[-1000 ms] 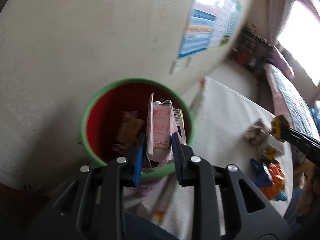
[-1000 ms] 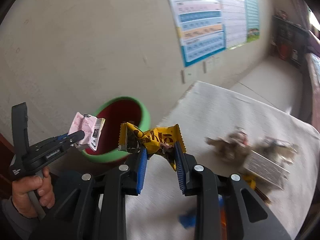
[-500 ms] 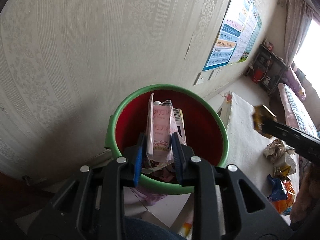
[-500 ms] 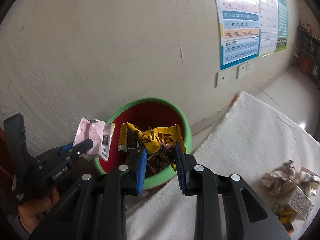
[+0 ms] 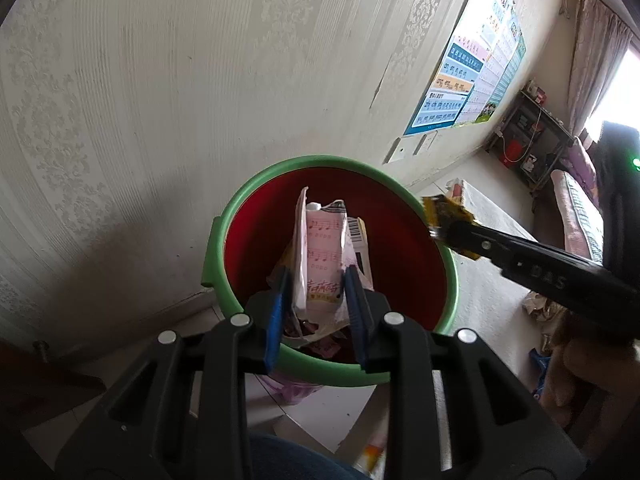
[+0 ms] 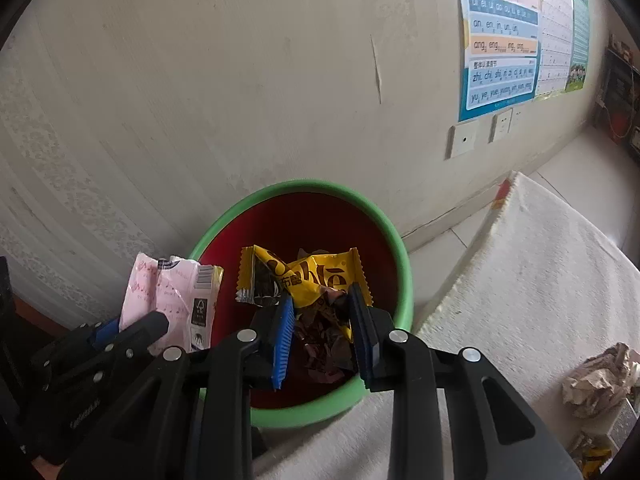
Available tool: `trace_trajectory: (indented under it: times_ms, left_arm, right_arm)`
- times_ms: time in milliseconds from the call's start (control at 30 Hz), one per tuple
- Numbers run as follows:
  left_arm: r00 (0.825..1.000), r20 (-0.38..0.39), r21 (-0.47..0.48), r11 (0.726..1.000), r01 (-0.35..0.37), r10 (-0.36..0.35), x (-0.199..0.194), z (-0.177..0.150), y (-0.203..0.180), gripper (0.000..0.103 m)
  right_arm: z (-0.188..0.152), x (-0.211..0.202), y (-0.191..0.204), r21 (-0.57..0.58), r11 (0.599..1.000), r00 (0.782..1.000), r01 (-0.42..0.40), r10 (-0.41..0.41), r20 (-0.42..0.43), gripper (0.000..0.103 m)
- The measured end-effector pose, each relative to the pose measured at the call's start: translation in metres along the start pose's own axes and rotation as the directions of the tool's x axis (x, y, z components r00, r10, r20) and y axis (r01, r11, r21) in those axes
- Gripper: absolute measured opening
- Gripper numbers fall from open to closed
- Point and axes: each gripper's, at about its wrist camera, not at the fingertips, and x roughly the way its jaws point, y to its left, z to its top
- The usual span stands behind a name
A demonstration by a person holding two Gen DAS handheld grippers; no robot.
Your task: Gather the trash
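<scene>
Two grippers hold wrappers over the green-rimmed red bin [image 6: 402, 276]: left gripper [image 5: 318, 308] opening on pink carton [image 5: 322, 260], right gripper [image 6: 324, 328] clamping yellow wrapper [image 6: 308, 280].

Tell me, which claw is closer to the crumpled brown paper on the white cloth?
Right. The right claw hangs over the bin beside the cloth holding the crumpled brown paper; the left claw sits across the bin.

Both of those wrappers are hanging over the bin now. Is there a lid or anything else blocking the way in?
Nothing visible does. The green-rimmed bin has no lid, and the pink wrapper and yellow wrapper hang over its open mouth, with only earlier trash lying low inside.
</scene>
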Motion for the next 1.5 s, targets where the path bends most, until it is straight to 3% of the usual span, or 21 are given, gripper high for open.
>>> trace_trajectory:
  times_ms: [167, 233, 267, 333, 433, 567, 667, 1167, 1367, 1500]
  left_arm:
    - [0.999, -0.046, -0.005, 1.000, 0.021, -0.021, 0.009, 0.000, 0.001, 0.034]
    - [0.999, -0.043, -0.009, 1.000, 0.017, -0.017, 0.008, 0.000, 0.001, 0.045]
    - [0.999, -0.039, -0.010, 1.000, 0.014, -0.014, 0.008, 0.000, 0.001, 0.058]
    - [1.000, -0.020, -0.009, 1.000, 0.004, -0.004, 0.004, 0.000, 0.000, 0.072]
    - [1.000, -0.012, -0.007, 1.000, -0.003, 0.003, 0.003, -0.001, 0.000, 0.083]
    - [1.000, -0.013, -0.015, 1.000, -0.011, 0.011, 0.002, -0.001, 0.002, 0.098]
    - [0.999, -0.023, -0.017, 0.999, -0.038, 0.038, 0.005, 0.000, 0.002, 0.098]
    - [0.997, -0.035, 0.036, 0.997, -0.064, 0.065, 0.003, -0.001, -0.013, 0.098]
    - [0.999, -0.043, 0.047, 0.998, 0.032, -0.030, -0.013, -0.015, -0.043, 0.098]
    - [0.989, -0.054, 0.072, 0.988, 0.139, -0.135, -0.022, -0.030, -0.078, 0.098]
  right_arm:
    - [0.003, 0.008, 0.004, -0.006, 1.000, 1.000, -0.002, 0.002, -0.010, 0.039]
    - [0.004, 0.008, 0.003, -0.005, 1.000, 1.000, -0.004, 0.004, -0.010, 0.050]
    - [0.005, 0.009, 0.003, -0.006, 1.000, 1.000, -0.003, 0.003, -0.009, 0.053]
    - [0.006, 0.008, 0.000, 0.003, 1.000, 1.000, -0.004, 0.004, -0.007, 0.064]
    - [0.005, 0.005, -0.005, 0.015, 1.000, 1.000, 0.005, -0.005, 0.001, 0.070]
    - [0.006, -0.006, -0.011, 0.034, 0.999, 1.000, 0.018, -0.018, 0.022, 0.087]
    - [0.003, -0.019, -0.016, 0.033, 0.999, 0.998, 0.036, -0.038, 0.045, 0.096]
    - [-0.048, -0.097, -0.058, 0.126, 0.988, 0.992, 0.084, -0.095, 0.084, 0.096]
    - [-0.071, -0.132, -0.081, 0.161, 0.981, 0.986, 0.106, -0.124, 0.107, 0.096]
    - [-0.092, -0.151, -0.100, 0.188, 0.972, 0.982, 0.138, -0.160, 0.104, 0.096]
